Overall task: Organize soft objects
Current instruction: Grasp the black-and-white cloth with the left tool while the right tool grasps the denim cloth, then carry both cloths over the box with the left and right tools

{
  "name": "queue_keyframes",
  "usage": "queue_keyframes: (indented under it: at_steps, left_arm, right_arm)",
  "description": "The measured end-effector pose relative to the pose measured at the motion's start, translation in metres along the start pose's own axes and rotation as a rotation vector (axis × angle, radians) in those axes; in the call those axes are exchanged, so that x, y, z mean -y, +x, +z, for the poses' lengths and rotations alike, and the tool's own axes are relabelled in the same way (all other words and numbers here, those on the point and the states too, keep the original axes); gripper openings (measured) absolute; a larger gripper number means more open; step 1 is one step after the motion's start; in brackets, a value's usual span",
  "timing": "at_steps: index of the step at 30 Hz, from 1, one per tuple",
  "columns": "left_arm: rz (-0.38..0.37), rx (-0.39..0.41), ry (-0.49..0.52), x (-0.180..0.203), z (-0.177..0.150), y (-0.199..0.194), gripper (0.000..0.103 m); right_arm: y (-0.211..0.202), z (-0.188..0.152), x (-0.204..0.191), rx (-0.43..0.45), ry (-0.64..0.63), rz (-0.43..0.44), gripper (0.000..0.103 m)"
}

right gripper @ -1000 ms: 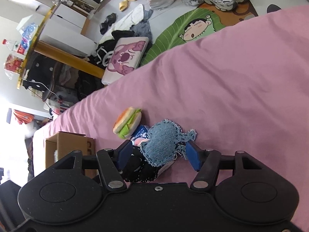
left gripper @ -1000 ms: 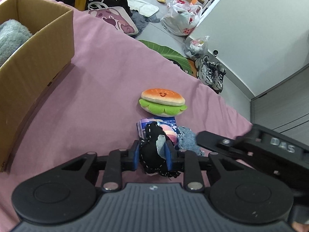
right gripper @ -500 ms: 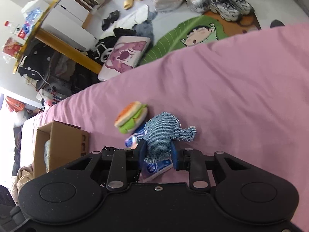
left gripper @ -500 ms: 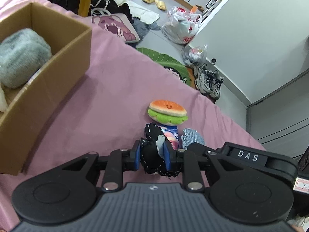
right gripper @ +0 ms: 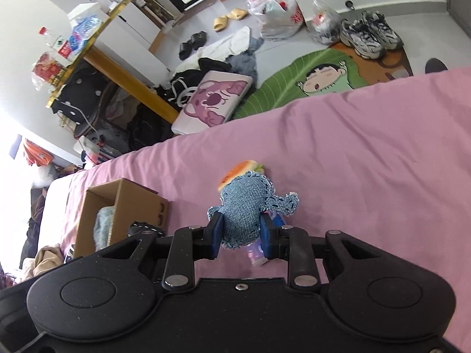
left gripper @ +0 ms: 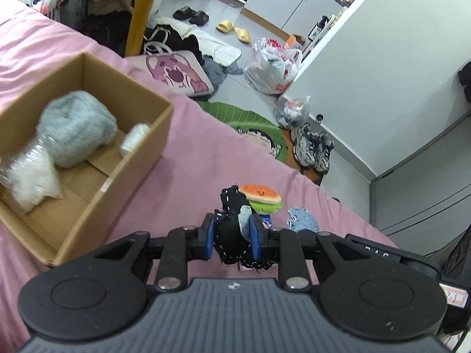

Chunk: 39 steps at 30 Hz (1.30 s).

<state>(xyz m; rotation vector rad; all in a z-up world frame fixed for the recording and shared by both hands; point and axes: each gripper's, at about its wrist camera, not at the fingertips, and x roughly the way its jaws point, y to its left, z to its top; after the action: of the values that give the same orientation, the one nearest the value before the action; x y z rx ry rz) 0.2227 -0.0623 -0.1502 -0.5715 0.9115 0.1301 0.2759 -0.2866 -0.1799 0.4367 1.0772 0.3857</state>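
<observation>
Soft toys numbered three in the left wrist view: a black stitched toy [left gripper: 232,236] pinched between the closed jaws of the left gripper [left gripper: 231,236], a burger plush [left gripper: 260,198] lying on the pink bed [left gripper: 191,153] just beyond it, and a denim scrap [left gripper: 303,223] to the right. One cardboard box [left gripper: 123,176] sat left on the bed, holding a grey fluffy bundle [left gripper: 75,132], a white roll [left gripper: 134,141] and a clear bag [left gripper: 29,176]. In the right wrist view, the right gripper [right gripper: 241,232] had its jaws clamped on one denim toy [right gripper: 247,206], which hid most of the burger plush [right gripper: 238,170]; a small packet [right gripper: 259,253] lay beneath, and the box [right gripper: 129,203] stood left.
</observation>
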Motion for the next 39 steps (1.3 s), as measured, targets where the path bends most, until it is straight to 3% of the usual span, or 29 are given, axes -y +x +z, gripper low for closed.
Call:
queue_keyframes:
  at_steps: [19, 39]
  left_arm:
    - [0.033, 0.113, -0.03, -0.058, 0.028, -0.074, 0.023]
    - [0.046, 0.096, -0.147, -0.131, 0.038, -0.069, 0.024]
  right_arm:
    - [-0.021, -0.013, -0.055, 0.061, -0.126, 0.009, 0.026]
    - [-0.014, -0.024, -0.088, 0.088, -0.189, -0.027, 0.026]
